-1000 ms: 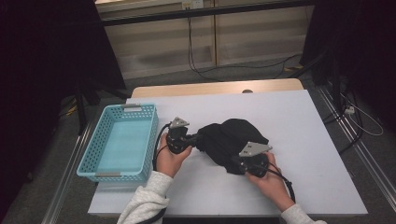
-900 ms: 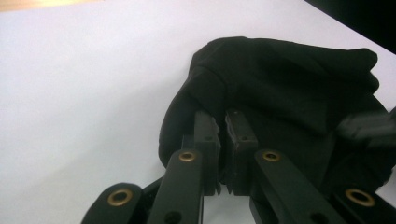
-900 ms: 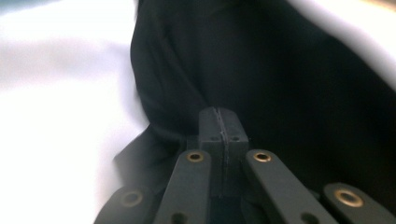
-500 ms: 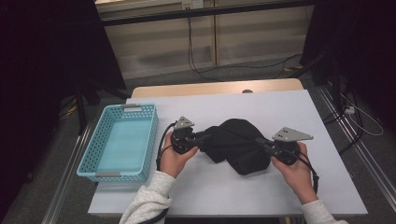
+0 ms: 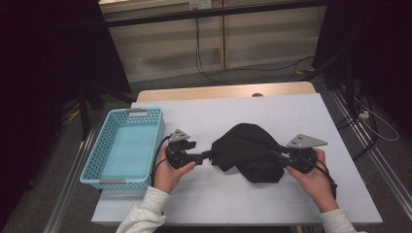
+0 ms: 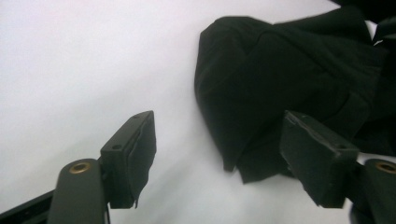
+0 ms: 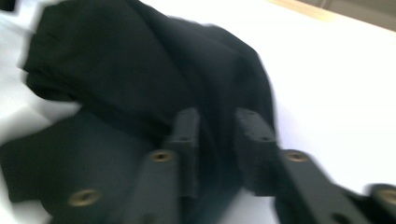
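A black garment [image 5: 250, 151] is seen bunched in a heap on the white worktop [image 5: 233, 199], roughly at its centre, to the right of the light-blue basket [image 5: 125, 145]

Left gripper [image 5: 208, 156] is held level at the garment's left edge; in the left gripper view its fingers [image 6: 133, 154] stand wide apart, having just been opening, with bare worktop and a corner of the cloth [image 6: 289, 88] between them, and nothing is pressed by the pads

Right gripper [image 5: 281, 151] is held at the garment's right side. In the right gripper view its fingers [image 7: 187, 140] have just been opening and a narrow gap is seen; dark cloth [image 7: 135, 79] lies in and behind that gap, but the frame is blurred and whether fabric is pinched cannot be told

Both hands [image 5: 170, 170] are rested low on the worktop, well apart, with the garment between them
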`<act>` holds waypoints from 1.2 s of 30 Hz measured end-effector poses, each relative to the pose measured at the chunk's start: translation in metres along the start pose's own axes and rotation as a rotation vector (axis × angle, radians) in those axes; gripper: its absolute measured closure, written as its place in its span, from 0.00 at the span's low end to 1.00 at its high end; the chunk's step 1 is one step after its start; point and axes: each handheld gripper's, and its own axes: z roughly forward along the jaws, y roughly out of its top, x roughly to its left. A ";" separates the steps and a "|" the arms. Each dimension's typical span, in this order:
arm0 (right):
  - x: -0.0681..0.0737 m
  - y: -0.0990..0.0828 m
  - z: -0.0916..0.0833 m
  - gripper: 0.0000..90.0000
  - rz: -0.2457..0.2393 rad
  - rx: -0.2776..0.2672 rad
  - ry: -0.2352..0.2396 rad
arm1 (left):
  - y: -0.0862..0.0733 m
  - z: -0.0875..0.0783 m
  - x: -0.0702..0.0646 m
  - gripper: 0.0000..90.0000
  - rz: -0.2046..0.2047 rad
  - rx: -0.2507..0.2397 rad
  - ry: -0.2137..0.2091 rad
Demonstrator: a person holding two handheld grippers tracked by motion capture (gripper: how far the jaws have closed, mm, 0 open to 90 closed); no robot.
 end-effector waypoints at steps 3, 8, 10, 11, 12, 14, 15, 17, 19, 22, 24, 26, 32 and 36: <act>0.015 0.012 0.004 0.55 -0.025 -0.031 0.036 | -0.004 -0.003 0.000 0.26 0.015 -0.007 0.005; 0.043 0.033 0.016 0.38 -0.098 -0.054 0.055 | -0.008 -0.007 0.005 0.23 0.021 -0.015 0.024; 0.051 0.038 0.028 0.34 -0.098 -0.051 0.087 | -0.010 -0.009 0.006 0.22 0.011 -0.014 0.024; 0.056 0.039 0.036 0.34 -0.101 -0.041 0.094 | -0.010 -0.009 0.006 0.22 0.015 -0.015 0.027; 0.058 0.040 0.041 0.34 -0.101 -0.035 0.099 | -0.010 -0.010 0.006 0.22 0.015 -0.018 0.027; 0.064 0.042 0.054 0.35 -0.103 -0.031 0.103 | -0.010 -0.010 0.006 0.22 0.006 -0.023 0.024; 0.069 0.042 0.062 0.36 -0.118 -0.011 0.102 | -0.011 -0.011 0.006 0.22 0.011 -0.023 0.026; 0.072 0.041 0.070 0.49 -0.115 0.013 0.137 | -0.013 -0.011 0.006 0.22 0.010 -0.015 0.023; 0.072 0.039 0.076 0.68 -0.115 0.048 0.163 | -0.015 -0.012 0.007 0.22 0.010 -0.017 0.018; 0.060 0.036 0.075 0.98 -0.085 0.073 0.185 | -0.016 -0.013 0.008 0.23 0.005 -0.023 0.019; 0.052 0.035 0.069 1.00 -0.070 0.065 0.192 | -0.016 -0.014 0.008 0.23 0.001 -0.028 0.022; 0.045 0.036 0.058 1.00 -0.041 0.025 0.190 | -0.015 -0.012 0.007 0.23 0.004 -0.030 0.017; 0.042 0.043 0.033 0.86 -0.050 -0.056 0.181 | -0.014 -0.007 0.004 0.23 0.011 -0.009 0.011; 0.061 0.046 0.049 0.50 -0.088 -0.026 0.203 | -0.013 -0.008 0.003 0.22 0.011 -0.013 0.018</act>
